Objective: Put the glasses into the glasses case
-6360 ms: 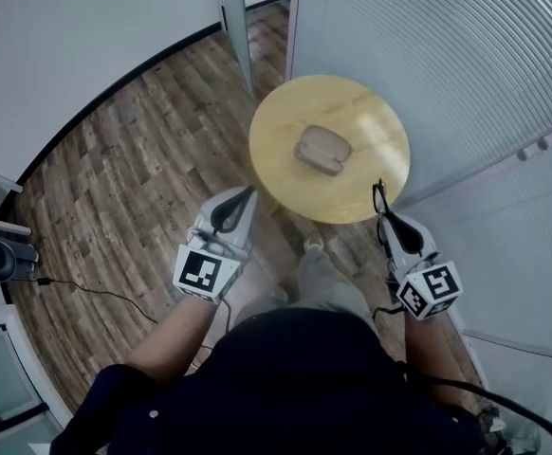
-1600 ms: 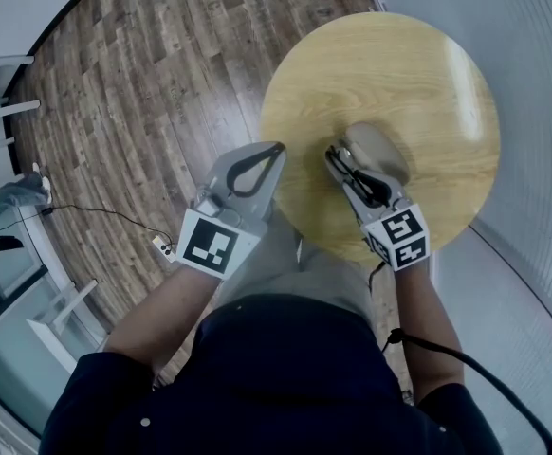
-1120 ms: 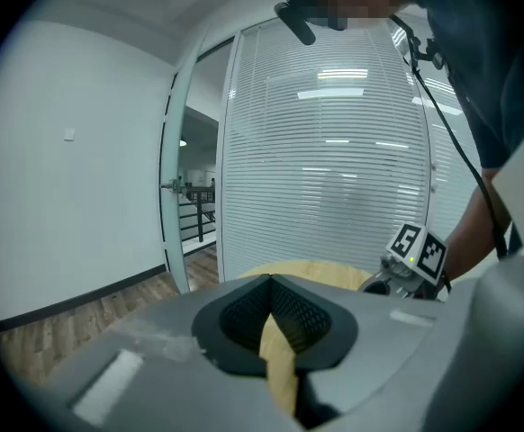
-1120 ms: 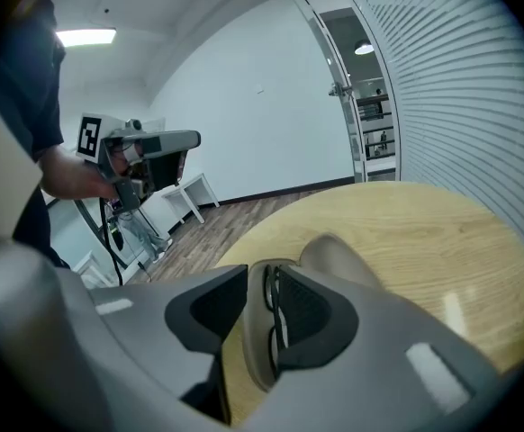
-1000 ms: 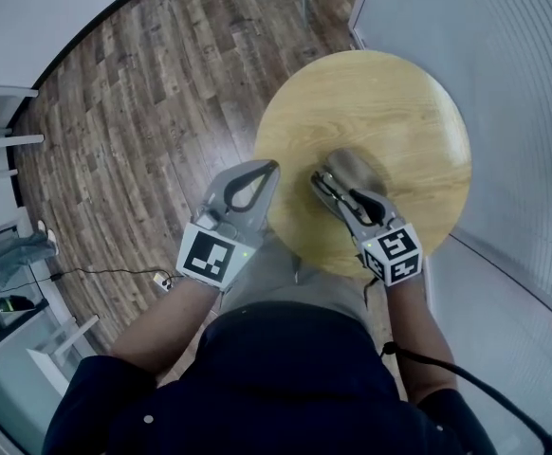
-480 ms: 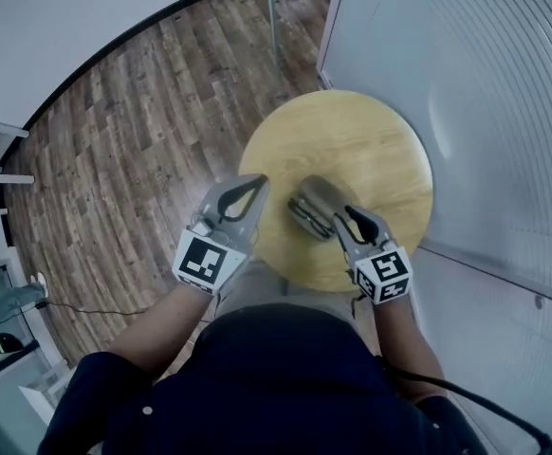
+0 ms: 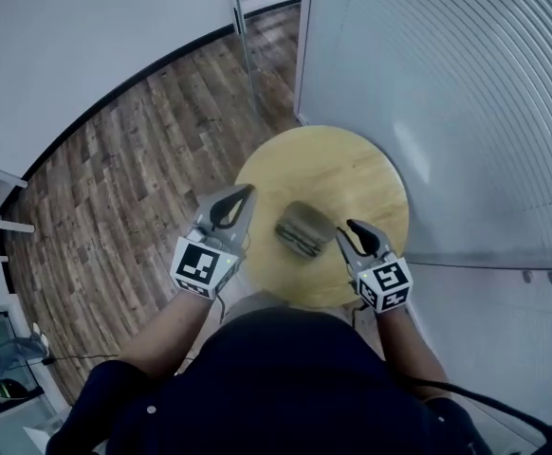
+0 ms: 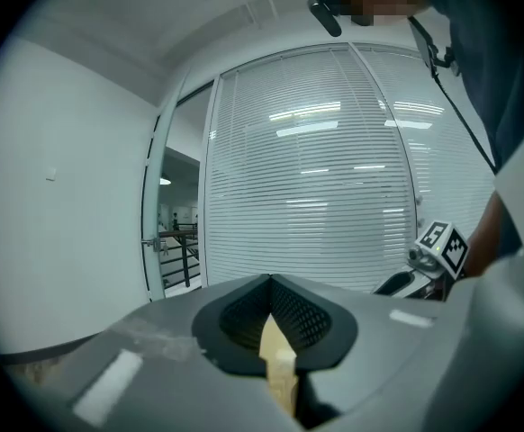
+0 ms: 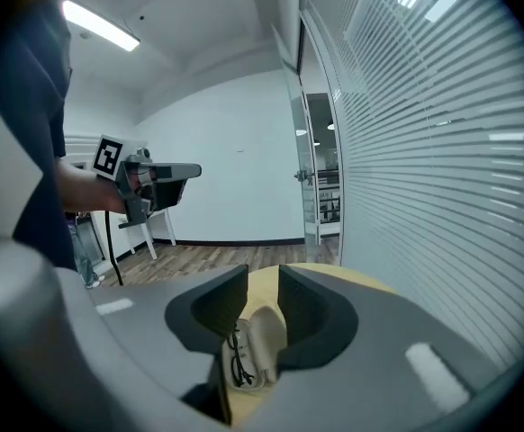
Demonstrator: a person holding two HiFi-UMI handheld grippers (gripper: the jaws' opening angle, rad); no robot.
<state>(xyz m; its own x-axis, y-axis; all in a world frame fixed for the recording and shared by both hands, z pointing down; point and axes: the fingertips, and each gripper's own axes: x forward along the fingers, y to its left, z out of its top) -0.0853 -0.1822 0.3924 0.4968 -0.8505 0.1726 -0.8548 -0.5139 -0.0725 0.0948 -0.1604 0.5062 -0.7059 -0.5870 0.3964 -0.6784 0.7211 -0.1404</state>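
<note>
On the round table (image 7: 352, 164) I see glasses (image 9: 236, 360) inside the open glasses case (image 7: 307, 224); right gripper (image 9: 262, 282) narrowly parted, empty; left gripper (image 8: 269, 283) pinched together.

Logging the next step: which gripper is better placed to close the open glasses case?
Probably the right gripper: open and aimed straight at the glasses case. The left gripper is shut, with the case outside its view.

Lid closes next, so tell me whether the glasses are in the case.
In. The right gripper view shows the black glasses lying inside the open case on the table.
</note>
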